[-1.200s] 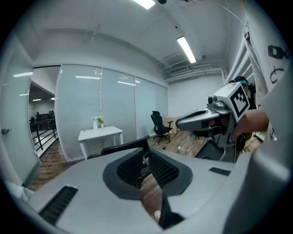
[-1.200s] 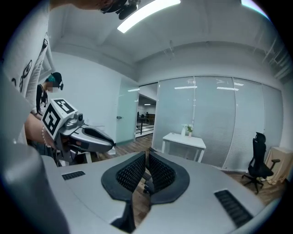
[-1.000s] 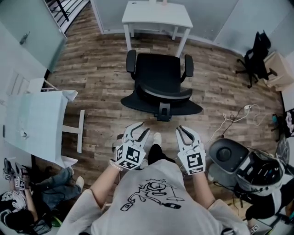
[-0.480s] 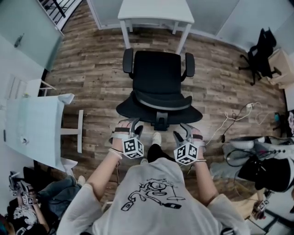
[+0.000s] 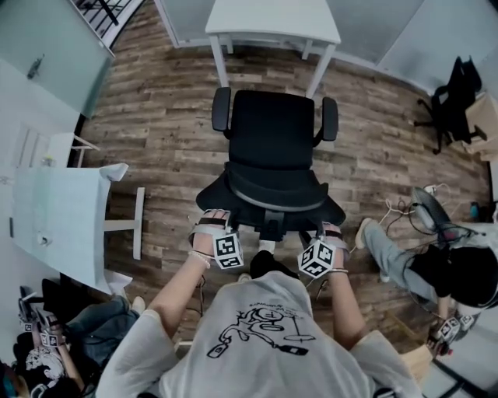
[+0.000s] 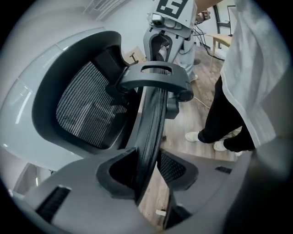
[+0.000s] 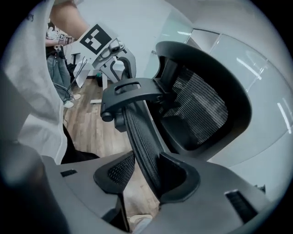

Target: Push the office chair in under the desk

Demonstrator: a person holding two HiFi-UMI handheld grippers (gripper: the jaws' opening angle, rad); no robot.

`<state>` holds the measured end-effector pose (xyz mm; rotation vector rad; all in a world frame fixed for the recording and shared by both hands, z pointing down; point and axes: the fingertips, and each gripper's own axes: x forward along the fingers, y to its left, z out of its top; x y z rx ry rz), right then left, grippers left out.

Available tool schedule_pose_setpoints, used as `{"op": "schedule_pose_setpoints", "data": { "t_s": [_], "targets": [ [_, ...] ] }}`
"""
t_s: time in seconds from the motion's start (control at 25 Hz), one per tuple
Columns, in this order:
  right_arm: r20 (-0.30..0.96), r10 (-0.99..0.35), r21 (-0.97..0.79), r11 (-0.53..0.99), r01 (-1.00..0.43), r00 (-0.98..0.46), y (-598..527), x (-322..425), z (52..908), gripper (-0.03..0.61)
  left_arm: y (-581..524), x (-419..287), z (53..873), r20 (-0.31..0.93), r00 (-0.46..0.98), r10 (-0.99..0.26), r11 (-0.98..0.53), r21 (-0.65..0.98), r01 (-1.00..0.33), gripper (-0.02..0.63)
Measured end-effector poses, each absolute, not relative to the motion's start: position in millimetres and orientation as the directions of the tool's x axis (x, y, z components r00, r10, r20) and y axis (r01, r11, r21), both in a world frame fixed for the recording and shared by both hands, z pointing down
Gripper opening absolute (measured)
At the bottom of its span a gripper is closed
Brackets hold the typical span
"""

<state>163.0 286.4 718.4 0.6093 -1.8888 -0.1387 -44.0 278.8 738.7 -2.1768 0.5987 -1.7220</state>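
Note:
The black office chair stands on the wood floor with its seat toward the white desk and its backrest toward me. My left gripper sits on the backrest's top edge at the left, my right gripper at the right. In the left gripper view the mesh rim runs between the jaws of the left gripper, which have just been closing and press on it. In the right gripper view the rim lies between the jaws of the right gripper, still wide, just closing a little.
A pale table stands to the left. A seated person is close on the right, with cables on the floor. Another black chair stands far right. A person crouches at the lower left.
Both grippers have dropped from in front of my chest, where they pointed up, onto the backrest's top edge. The right jaws went from shut to wide. The chair now sits nearer to me.

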Motion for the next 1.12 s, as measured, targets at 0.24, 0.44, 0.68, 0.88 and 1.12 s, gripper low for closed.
{"op": "schedule_pose_setpoints", "data": {
  "t_s": [0.24,0.44,0.68,0.88,1.12],
  "targets": [
    [0.842,-0.44,0.327,0.877,-0.353,-0.312,280,164,724,0.175,273,-43,743,0.869,0.189,-0.457,-0.889,-0.443,-0.115,0.135],
    [0.854,-0.414,0.298,0.885,-0.357,-0.314,258,160,726,0.173,251,-47,746,0.872,0.168,-0.459,-0.888,-0.443,-0.123,0.132],
    [0.864,-0.394,0.276,0.892,-0.359,-0.313,225,157,728,0.173,218,-51,750,0.878,0.14,-0.458,-0.887,-0.441,-0.136,0.13],
    [0.87,-0.385,0.273,0.897,-0.348,-0.307,199,162,727,0.173,194,-47,749,0.876,0.125,-0.466,-0.882,-0.45,-0.139,0.13],
    [0.868,-0.391,0.292,0.901,-0.321,-0.307,178,168,729,0.172,177,-41,751,0.877,0.114,-0.467,-0.88,-0.45,-0.151,0.129]
  ]
}}
